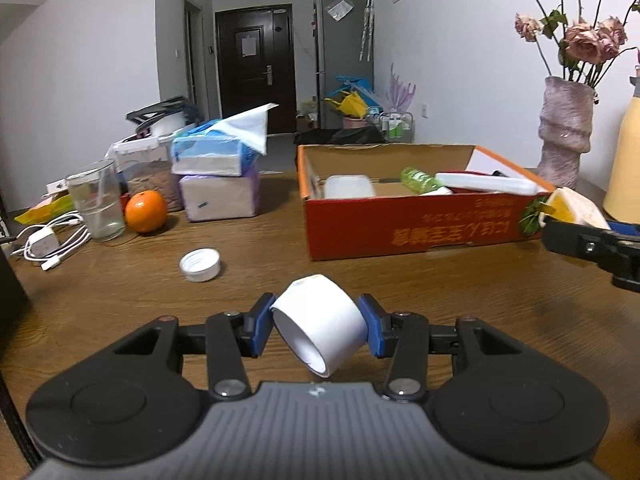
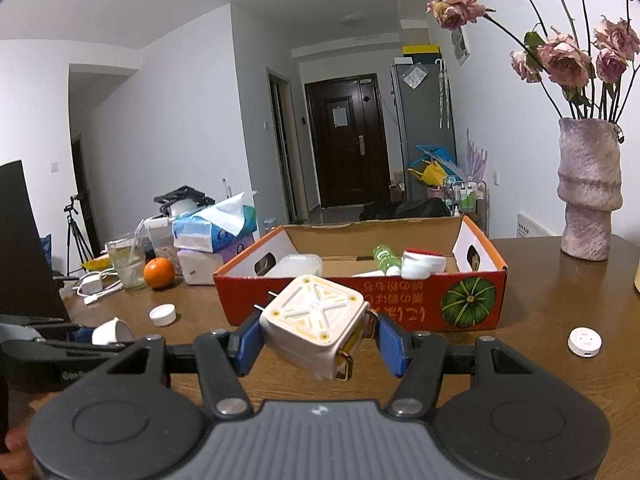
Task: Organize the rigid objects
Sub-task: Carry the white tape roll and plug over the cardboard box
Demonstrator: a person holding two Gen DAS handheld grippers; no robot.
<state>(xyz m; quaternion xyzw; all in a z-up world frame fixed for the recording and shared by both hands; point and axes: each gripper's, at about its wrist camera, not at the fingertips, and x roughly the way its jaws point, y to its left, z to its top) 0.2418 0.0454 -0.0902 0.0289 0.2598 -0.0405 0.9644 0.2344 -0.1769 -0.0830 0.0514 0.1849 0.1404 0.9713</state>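
My left tongs (image 1: 319, 326) grip a white cup (image 1: 320, 322) on its side above the desk (image 1: 440, 300), mouth tilted back toward me. My right tongs (image 2: 316, 338) clamp a cream plug block (image 2: 314, 330), prongs pointing away left. Past them on the brown desk lie a white cap (image 1: 200, 265) and the red box (image 1: 424, 224); an orange (image 1: 145, 211) and glass (image 1: 96, 204) stand farther left.
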